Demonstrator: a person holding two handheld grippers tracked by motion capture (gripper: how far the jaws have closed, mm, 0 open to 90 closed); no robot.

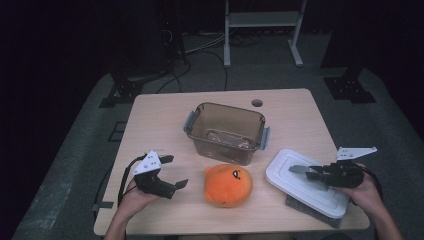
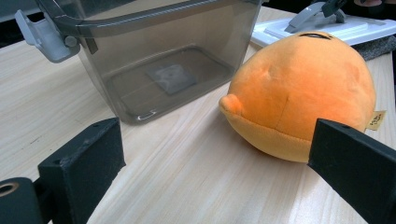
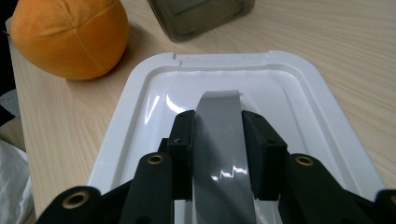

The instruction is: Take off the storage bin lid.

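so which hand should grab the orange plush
Left. The left gripper is open beside the plush, which sits between its jaws in the left gripper view. The right gripper is shut on the lid's grey handle.

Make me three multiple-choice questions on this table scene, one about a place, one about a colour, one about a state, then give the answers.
1. Where is the plush?
A. in the bin
B. on the table in front of the bin
C. on the lid

2. What colour is the lid?
A. white
B. orange
C. black

3. How is the left gripper?
A. shut on the plush
B. shut on the lid handle
C. open

Answers:
1 B, the plush lies on bare wood just near the bin.
2 A, its rim and top show white.
3 C, its jaws stand wide apart, short of the plush; the right gripper clamps the grey handle.
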